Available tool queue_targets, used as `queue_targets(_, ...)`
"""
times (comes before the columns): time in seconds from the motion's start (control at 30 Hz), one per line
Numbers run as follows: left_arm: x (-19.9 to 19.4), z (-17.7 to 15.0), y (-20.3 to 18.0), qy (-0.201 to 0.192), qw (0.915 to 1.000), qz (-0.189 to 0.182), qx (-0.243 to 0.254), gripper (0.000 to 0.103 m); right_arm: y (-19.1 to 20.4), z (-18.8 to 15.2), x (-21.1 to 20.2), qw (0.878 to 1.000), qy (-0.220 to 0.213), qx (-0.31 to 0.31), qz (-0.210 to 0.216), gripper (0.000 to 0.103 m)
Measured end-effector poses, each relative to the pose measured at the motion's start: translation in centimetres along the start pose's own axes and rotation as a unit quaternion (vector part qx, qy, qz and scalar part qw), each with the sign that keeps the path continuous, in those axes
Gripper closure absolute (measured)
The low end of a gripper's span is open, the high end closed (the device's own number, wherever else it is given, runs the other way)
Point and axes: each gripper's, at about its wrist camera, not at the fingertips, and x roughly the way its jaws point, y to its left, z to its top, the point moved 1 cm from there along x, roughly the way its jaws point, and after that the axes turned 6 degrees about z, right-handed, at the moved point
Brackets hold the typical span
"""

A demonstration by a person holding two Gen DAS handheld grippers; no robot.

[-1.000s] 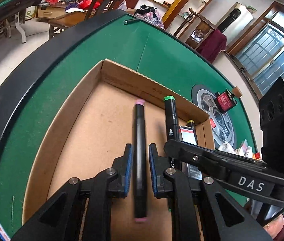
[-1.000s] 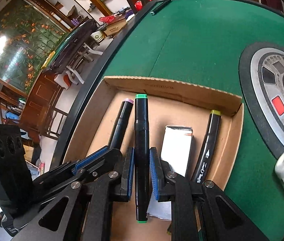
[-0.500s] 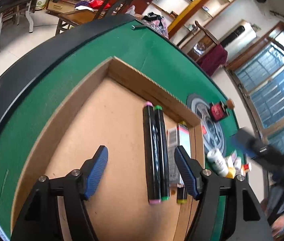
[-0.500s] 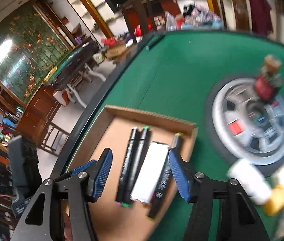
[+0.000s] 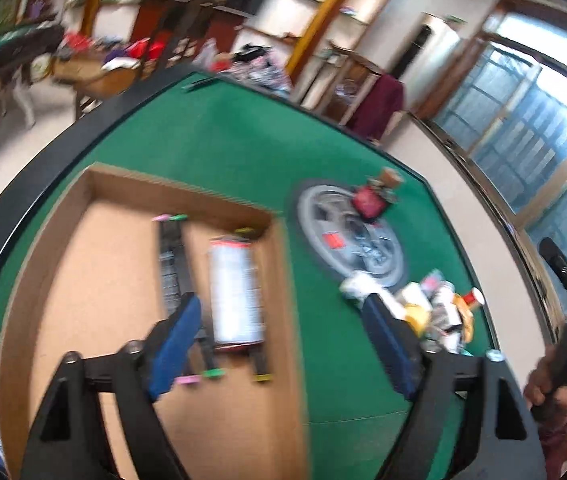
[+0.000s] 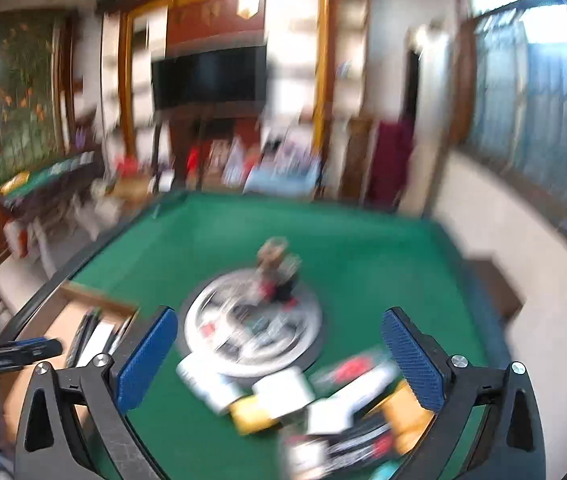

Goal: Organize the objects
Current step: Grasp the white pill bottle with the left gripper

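A shallow cardboard tray [image 5: 83,272] lies on the green table. In it lie a pink-tipped marker [image 5: 165,256] and a green-tipped marker [image 5: 181,256] side by side, a white box [image 5: 235,292], and a yellow-tipped marker [image 5: 261,364] mostly hidden by the box. My left gripper [image 5: 283,344] is open and empty above the tray's right edge. My right gripper [image 6: 279,360] is open and empty above a blurred pile of small boxes and bottles [image 6: 323,408]. The tray also shows in the right wrist view [image 6: 83,308] at the left.
A round silver panel [image 5: 347,236] sits in the table's middle, with a small red bottle with a cork [image 5: 375,196] on its far edge. Loose bottles and packets [image 5: 435,308] lie to its right. The table's black rim [image 5: 43,160] curves along the left.
Both grippers let go of their markers, which now lie in the tray, opened wide and drew back and up. The right gripper swung right toward the pile of loose items.
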Motion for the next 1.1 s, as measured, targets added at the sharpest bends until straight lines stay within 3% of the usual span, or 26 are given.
queue_targets(0.07,1.0,-0.1,-2.5,0.014,0.9998,-0.008,0.013,0.016,-2.1,-1.3,-0.5,0.999,-0.017,0.025,-0.012,0.0)
queue_targets(0.13,2.7,-0.3,-4.3,0.038,0.9992,-0.01,0.005,0.016,-5.4,-2.9,1.3,0.995,0.024,0.078,-0.053,0.0)
queue_targets(0.23,5.4,-0.9,-6.1,0.071,0.9972,-0.001,-0.024,0.016,-9.5,-5.5,4.0,0.987,0.06,0.138,-0.049,0.0)
queue_targets(0.47,9.9,-1.6,-9.2,0.101,0.9923,0.066,-0.028,0.016,-14.3,-8.7,6.0,0.981,0.065,0.172,-0.067,0.0)
queue_targets(0.67,12.3,-1.4,-10.0,0.092,0.9857,0.132,-0.051,0.016,-14.7,-9.1,6.3,0.977,0.071,0.199,-0.036,0.0)
queue_targets(0.8,14.2,-1.9,-11.5,0.105,0.9849,0.132,-0.038,0.016,-13.9,-9.3,5.8,0.978,0.065,0.196,-0.029,0.0)
queue_targets(0.9,14.9,-2.1,-13.2,0.107,0.9859,0.128,0.007,0.015,-13.7,-9.4,5.9,0.978,0.067,0.196,-0.026,0.0)
queue_targets(0.93,15.0,-2.2,-13.6,0.107,0.9866,0.121,0.023,0.018,-13.6,-9.5,5.7,0.978,0.068,0.196,-0.026,0.0)
queue_targets(1.0,14.9,-2.5,-14.1,0.106,0.9853,0.124,0.051,0.043,-13.5,-9.5,5.7,0.978,0.068,0.193,-0.026,0.0)
queue_targets(1.03,14.8,-2.5,-14.2,0.109,0.9853,0.117,0.059,0.062,-13.4,-9.5,5.7,0.979,0.067,0.192,-0.027,0.0)
queue_targets(1.07,14.6,-2.5,-14.0,0.119,0.9855,0.105,0.06,0.07,-13.4,-9.5,5.7,0.979,0.066,0.19,-0.028,0.0)
queue_targets(1.1,14.3,-2.5,-13.6,0.126,0.9856,0.097,0.057,0.07,-13.3,-9.5,5.8,0.979,0.066,0.19,-0.027,0.0)
